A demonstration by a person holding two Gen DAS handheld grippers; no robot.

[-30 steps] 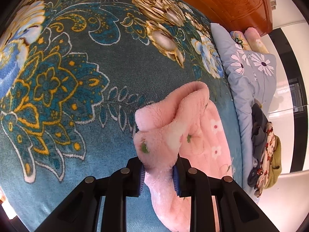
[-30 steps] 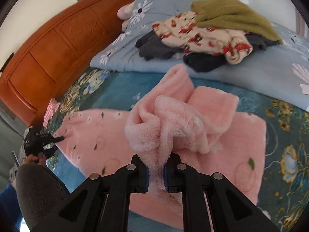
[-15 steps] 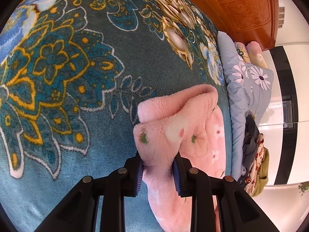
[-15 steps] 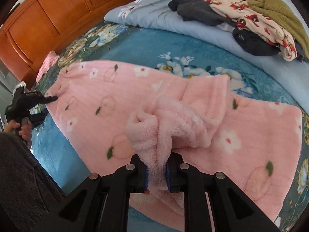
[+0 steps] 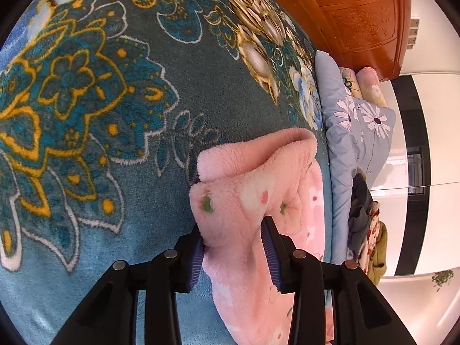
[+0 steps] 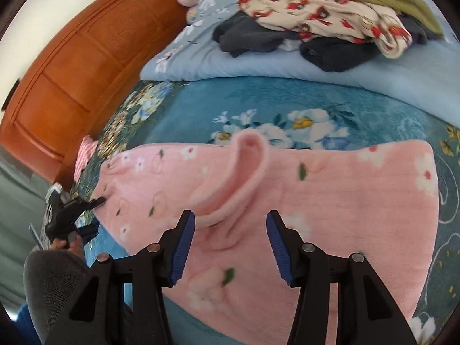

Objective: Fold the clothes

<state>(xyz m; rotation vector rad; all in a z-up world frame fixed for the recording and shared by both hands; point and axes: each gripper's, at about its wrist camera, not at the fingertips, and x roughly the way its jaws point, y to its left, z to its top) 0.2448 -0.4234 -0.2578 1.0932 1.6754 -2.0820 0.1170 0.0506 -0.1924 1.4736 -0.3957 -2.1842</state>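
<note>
Though spread mostly flat, rises in one soft ridge [image 6: 244, 172] near the middle: a pink fleece garment [image 6: 330, 201], dotted with white flowers and small green leaves. Lies along the near edge of the blanket [image 6: 230, 100], reaching from its left edge well toward the right.

Straddling the ridge, right gripper [image 6: 230, 247]: jaws just opened wide, pads clear of the fleece, nothing grasped.

At the garment's left end, left gripper [image 5: 234, 250]: jaws just loosened, a folded corner of fleece filling the gap and touching both pads; cannot tell whether pinched or merely resting there. Held by a hand [image 6: 67, 243] with a grey sleeve [image 6: 54, 281] at the near left.

Underneath, plush teal blanket with blue, gold and white flowers. Along its far edge, a pale blue daisy-print quilt [image 6: 373, 72], bearing a clothes pile [image 6: 316, 20]: dark, cream-and-red and olive pieces. At the left edge, an orange wooden headboard [image 6: 72, 66], with a white wall [image 6: 43, 14] behind.
</note>
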